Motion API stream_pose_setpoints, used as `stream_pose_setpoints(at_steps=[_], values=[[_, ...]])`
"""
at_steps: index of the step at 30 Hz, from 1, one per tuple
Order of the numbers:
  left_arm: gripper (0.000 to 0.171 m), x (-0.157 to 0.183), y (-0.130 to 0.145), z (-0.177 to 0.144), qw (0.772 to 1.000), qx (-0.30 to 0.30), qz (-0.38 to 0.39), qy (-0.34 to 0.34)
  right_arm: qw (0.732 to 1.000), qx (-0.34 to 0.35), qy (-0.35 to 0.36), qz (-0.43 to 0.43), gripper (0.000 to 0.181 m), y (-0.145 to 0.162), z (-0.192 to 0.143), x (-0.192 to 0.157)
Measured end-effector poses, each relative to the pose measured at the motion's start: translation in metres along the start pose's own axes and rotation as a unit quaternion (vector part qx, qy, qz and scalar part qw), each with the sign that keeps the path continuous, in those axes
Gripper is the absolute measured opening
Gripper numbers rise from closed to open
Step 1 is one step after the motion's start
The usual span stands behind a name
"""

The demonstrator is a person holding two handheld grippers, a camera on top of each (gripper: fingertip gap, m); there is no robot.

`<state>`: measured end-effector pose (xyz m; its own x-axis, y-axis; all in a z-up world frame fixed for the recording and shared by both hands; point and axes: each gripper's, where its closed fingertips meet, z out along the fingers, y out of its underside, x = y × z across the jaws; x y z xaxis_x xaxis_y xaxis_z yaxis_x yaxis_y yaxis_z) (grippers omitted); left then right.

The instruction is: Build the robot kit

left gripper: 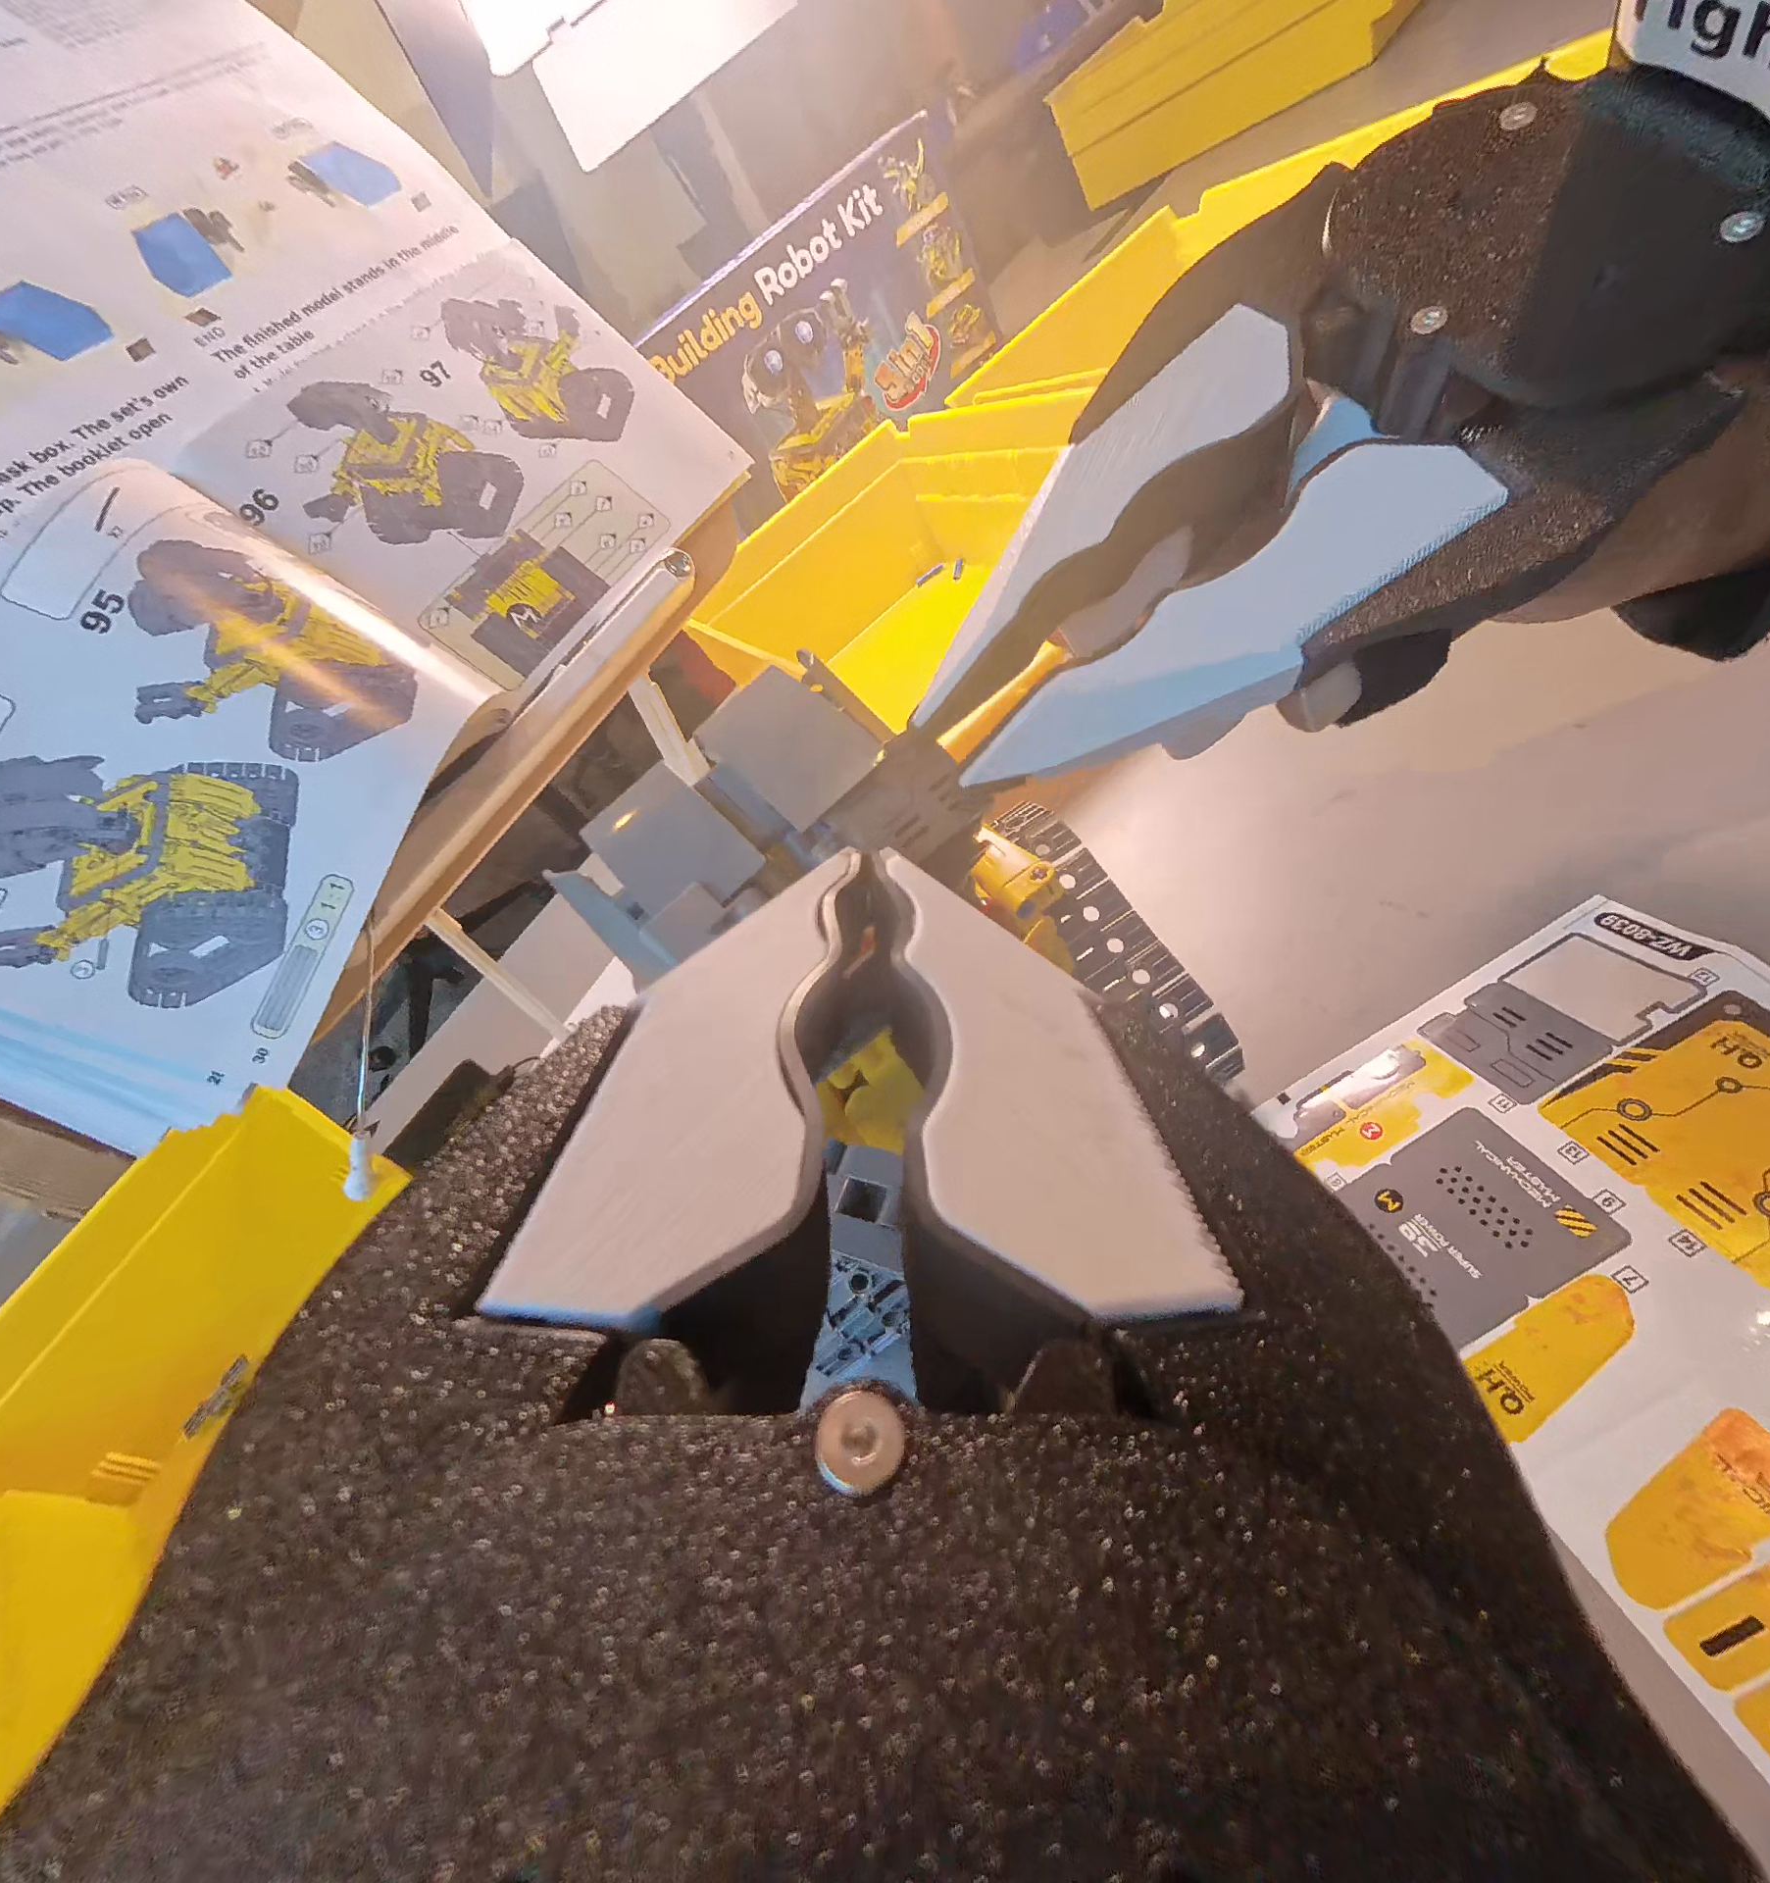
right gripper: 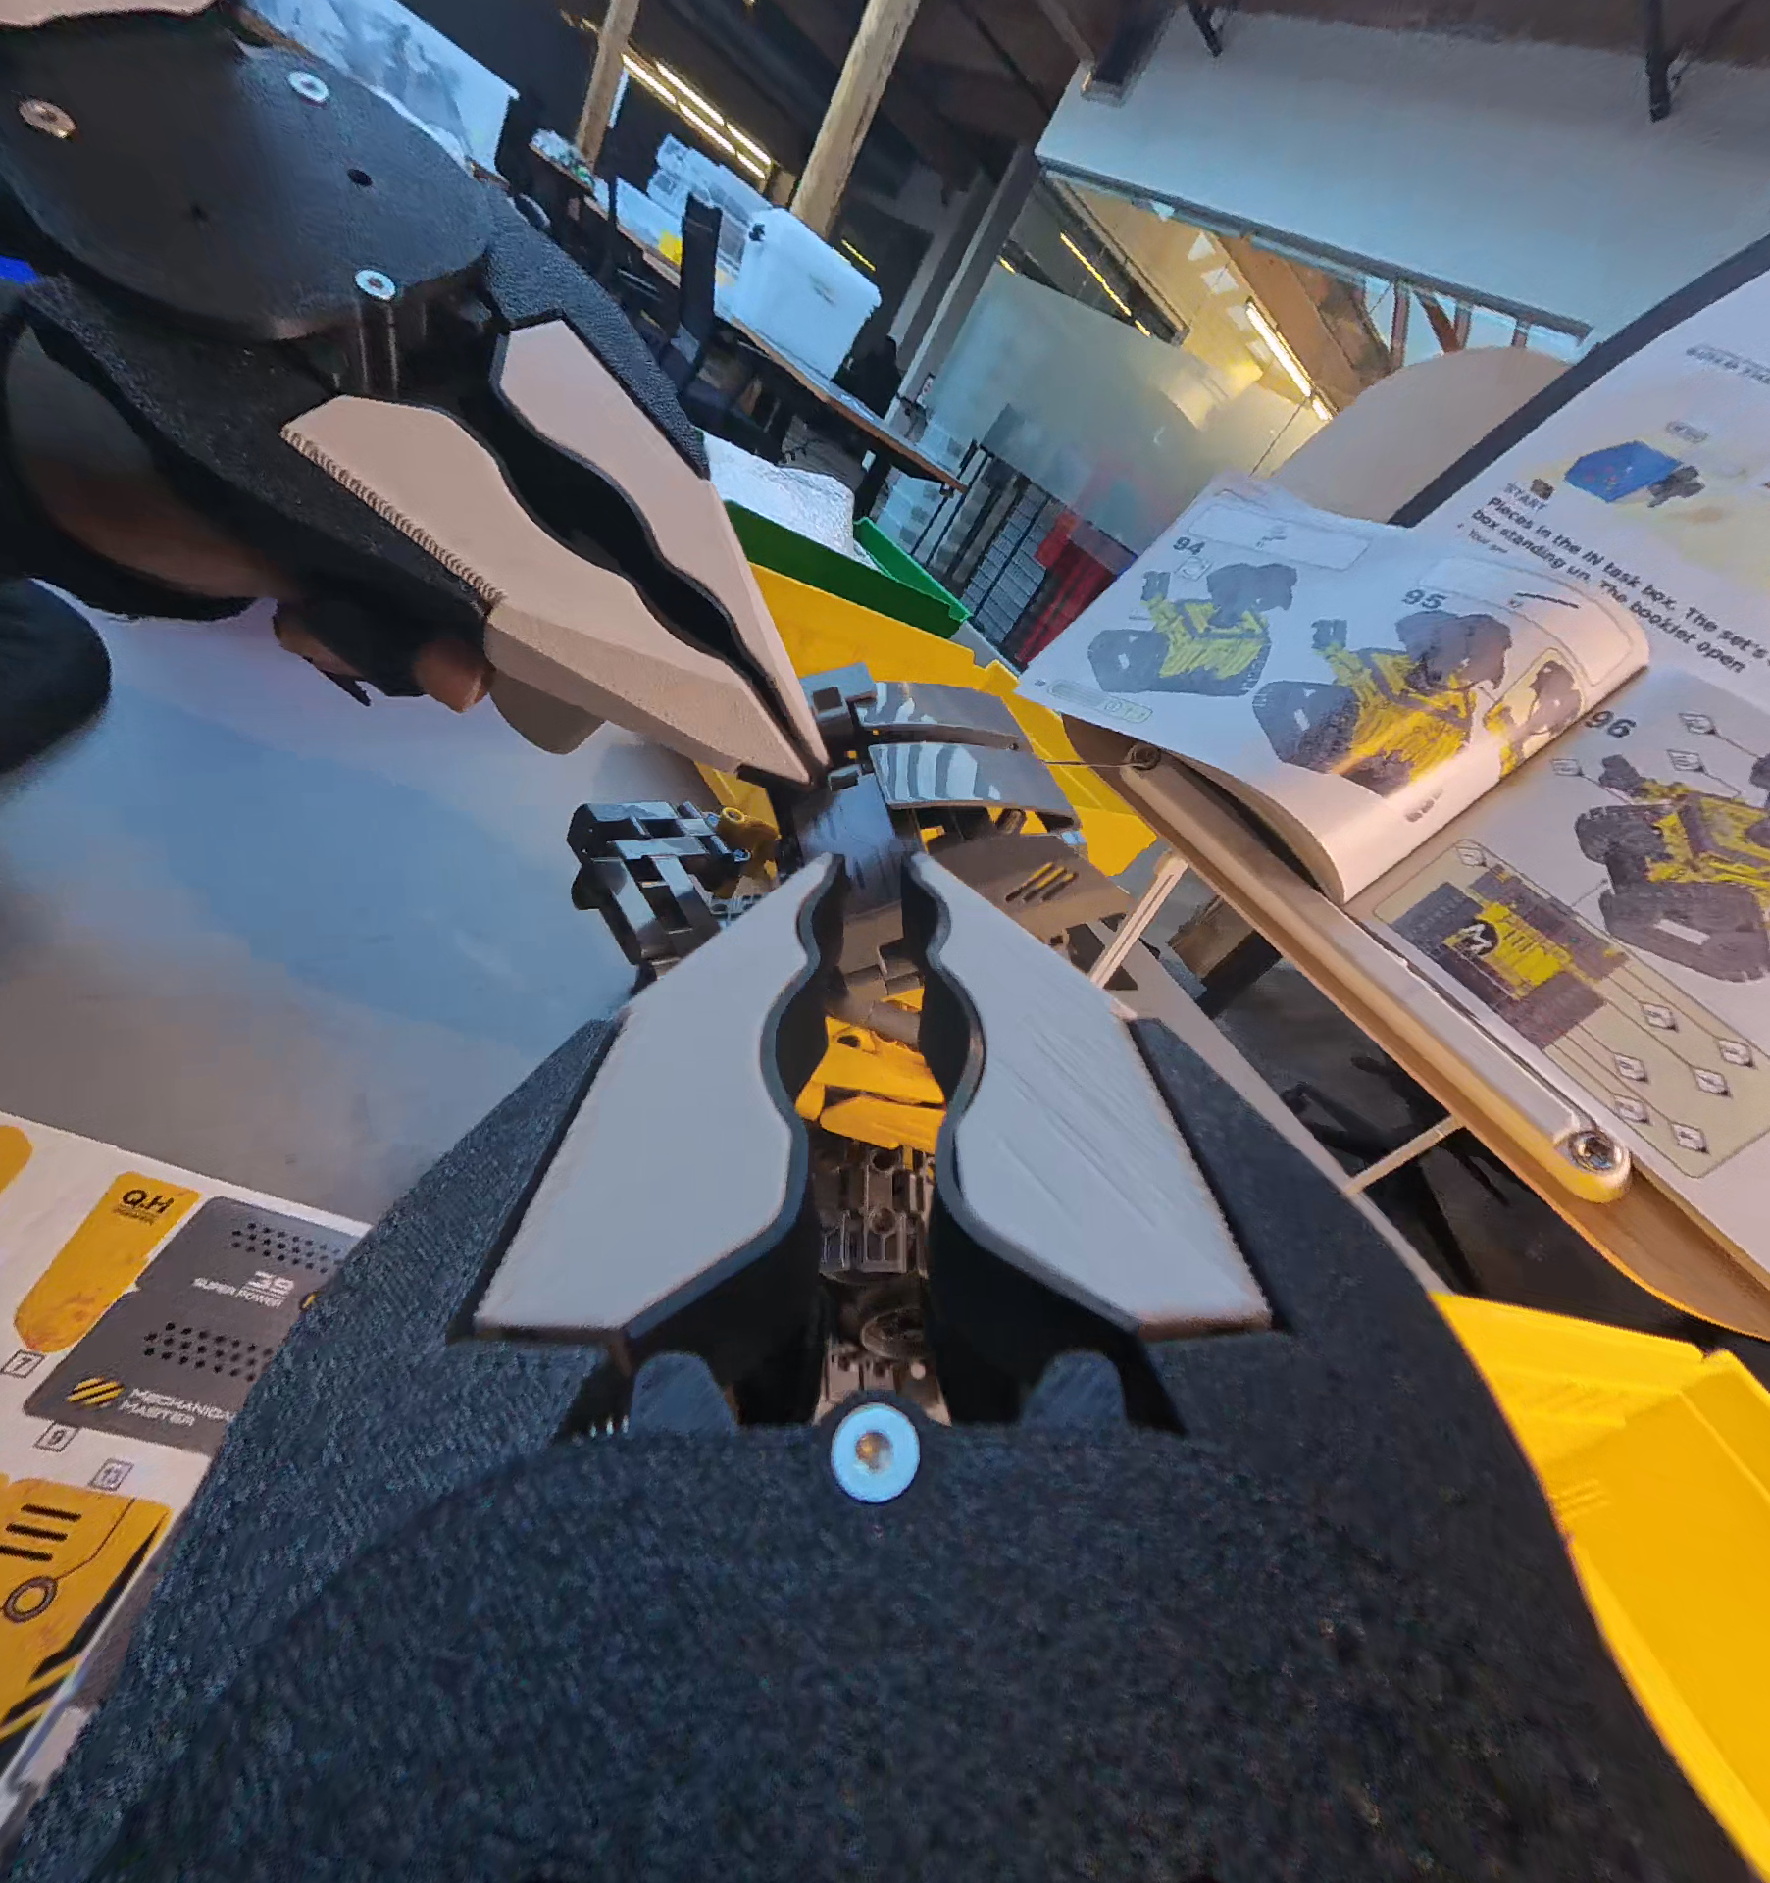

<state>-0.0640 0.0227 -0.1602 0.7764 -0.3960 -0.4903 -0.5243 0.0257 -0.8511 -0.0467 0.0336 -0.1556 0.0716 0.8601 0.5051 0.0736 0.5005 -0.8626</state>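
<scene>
Brick-built model [left gripper: 819, 774] of grey, black and yellow parts is gripped on the table [left gripper: 1471, 815] between both closed grippers, left gripper [left gripper: 868, 866] and right gripper [right gripper: 872, 866], beside an open instruction booklet [left gripper: 249, 611].

Grey, black and yellow plastic brick-built robot model [right gripper: 865, 897], partly assembled, on the pale table beside an open booklet, pinched by left gripper [left gripper: 865, 866] and right gripper [right gripper: 870, 866], fingertips closed

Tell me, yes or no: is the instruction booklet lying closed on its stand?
No. The instruction booklet lies open on its stand, with pages of building steps showing, to the right of the brick model.
</scene>
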Motion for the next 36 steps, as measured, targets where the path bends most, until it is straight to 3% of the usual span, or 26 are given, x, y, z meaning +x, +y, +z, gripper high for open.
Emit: stream_pose_setpoints(at_steps=[3, 6, 10, 20, 29, 33, 36], values=[[0.000, -0.001, 0.002, 0.001, 1.000, 0.009, -0.003, 0.000, 1.000, -0.002, -0.006, 0.028, 0.006, 0.004, -0.002, 0.004], [0.000, -0.007, 0.005, 0.000, 1.000, 0.011, 0.000, -0.010, 0.999, -0.041, 0.006, 0.022, 0.010, 0.021, -0.007, 0.010], [0.000, -0.021, 0.013, -0.004, 0.999, 0.012, -0.008, -0.029, 0.998, -0.030, -0.011, 0.050, 0.018, 0.024, -0.014, 0.010], [0.005, -0.062, 0.027, -0.029, 0.991, 0.078, -0.098, -0.056, 0.993, -0.048, -0.050, 0.094, 0.025, 0.036, -0.031, 0.021], [0.049, -0.062, 0.052, -0.028, 0.964, 0.121, -0.234, 0.045, 0.987, -0.037, -0.059, 0.145, 0.038, 0.045, -0.027, 0.019], [0.050, -0.053, 0.059, -0.023, 0.964, 0.110, -0.234, 0.068, 0.982, -0.018, -0.062, 0.175, 0.040, 0.044, -0.024, 0.017], [0.041, -0.046, 0.063, -0.019, 0.964, 0.100, -0.233, 0.078, 0.980, -0.007, -0.063, 0.187, 0.040, 0.045, -0.023, 0.017]])
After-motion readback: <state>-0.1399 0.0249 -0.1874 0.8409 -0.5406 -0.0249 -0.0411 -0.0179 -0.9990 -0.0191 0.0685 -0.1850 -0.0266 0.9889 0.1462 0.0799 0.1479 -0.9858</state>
